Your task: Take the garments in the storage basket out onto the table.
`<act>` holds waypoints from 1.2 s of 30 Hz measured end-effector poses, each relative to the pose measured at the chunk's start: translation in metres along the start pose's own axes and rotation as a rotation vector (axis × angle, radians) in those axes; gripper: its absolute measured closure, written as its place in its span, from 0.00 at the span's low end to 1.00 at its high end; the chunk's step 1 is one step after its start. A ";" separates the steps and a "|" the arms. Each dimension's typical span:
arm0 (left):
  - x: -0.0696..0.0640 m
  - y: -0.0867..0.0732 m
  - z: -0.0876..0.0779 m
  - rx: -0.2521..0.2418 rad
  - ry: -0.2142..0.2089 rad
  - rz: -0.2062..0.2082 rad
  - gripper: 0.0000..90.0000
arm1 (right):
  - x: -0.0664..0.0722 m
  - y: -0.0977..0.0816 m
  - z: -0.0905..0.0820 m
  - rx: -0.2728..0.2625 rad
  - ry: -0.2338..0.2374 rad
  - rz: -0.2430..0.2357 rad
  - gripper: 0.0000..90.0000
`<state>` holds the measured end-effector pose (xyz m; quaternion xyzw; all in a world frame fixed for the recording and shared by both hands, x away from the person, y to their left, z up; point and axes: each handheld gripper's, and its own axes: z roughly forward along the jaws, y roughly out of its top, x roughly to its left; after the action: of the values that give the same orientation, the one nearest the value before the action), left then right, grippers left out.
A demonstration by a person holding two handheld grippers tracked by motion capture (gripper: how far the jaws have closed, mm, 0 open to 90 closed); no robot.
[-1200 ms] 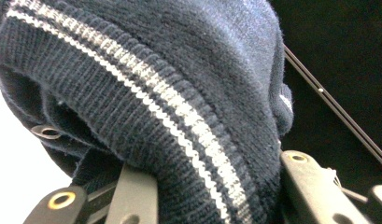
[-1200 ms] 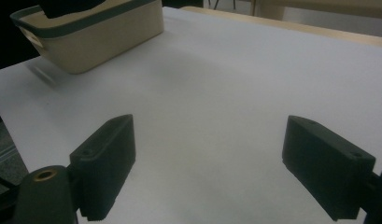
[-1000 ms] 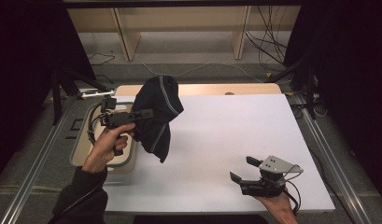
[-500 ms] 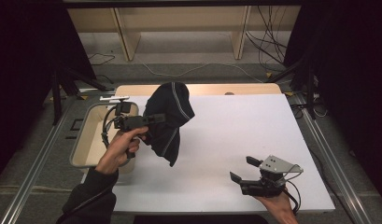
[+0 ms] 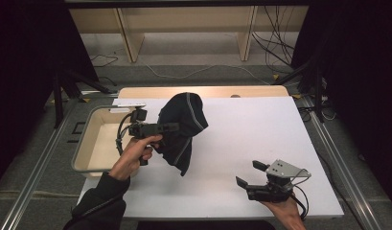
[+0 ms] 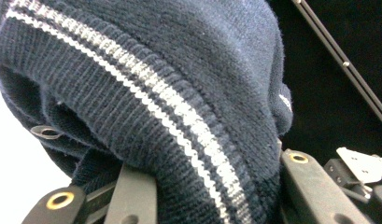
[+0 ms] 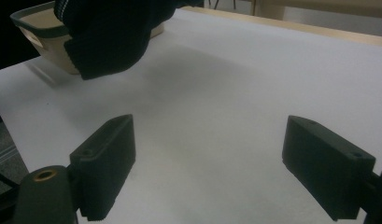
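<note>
Left gripper [image 5: 170, 127], held above the white table [image 5: 260, 139], grips a dark striped knit garment [image 5: 183, 129] hanging beside the beige bin [image 5: 88, 143]. Right gripper [image 5: 248, 175], jaws spread, rests low near the table's front edge.

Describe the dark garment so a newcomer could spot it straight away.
Start at the white table top and look to its left side, beside the beige tub. There the left gripper holds a navy knitted sweater up in the air. Its ribbed hem with a pale stripe marks it out; nothing else here is cloth.
</note>
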<state>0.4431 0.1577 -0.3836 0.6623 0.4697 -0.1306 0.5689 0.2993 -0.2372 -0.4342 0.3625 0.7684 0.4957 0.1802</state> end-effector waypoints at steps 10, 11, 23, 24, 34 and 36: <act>0.006 -0.008 0.017 0.024 0.021 -0.014 0.70 | 0.000 0.000 0.000 0.002 0.000 0.003 0.20; 0.007 -0.009 0.019 0.028 0.023 -0.014 0.70 | 0.000 0.000 0.000 0.002 0.000 0.002 0.20; 0.019 -0.023 0.041 0.064 0.028 -0.047 0.69 | 0.000 0.000 0.000 0.001 0.002 -0.004 0.20; 0.020 -0.024 0.043 0.066 0.030 -0.048 0.69 | 0.000 0.000 0.000 0.001 0.001 -0.004 0.20; 0.026 -0.032 0.056 0.091 0.046 -0.053 0.68 | 0.000 0.000 0.000 0.002 0.001 -0.001 0.20; 0.026 -0.034 0.059 0.099 0.048 -0.050 0.68 | 0.000 0.000 0.000 0.001 0.002 -0.004 0.20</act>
<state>0.4517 0.1155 -0.4425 0.6807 0.4926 -0.1517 0.5206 0.2993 -0.2370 -0.4343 0.3606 0.7695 0.4954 0.1803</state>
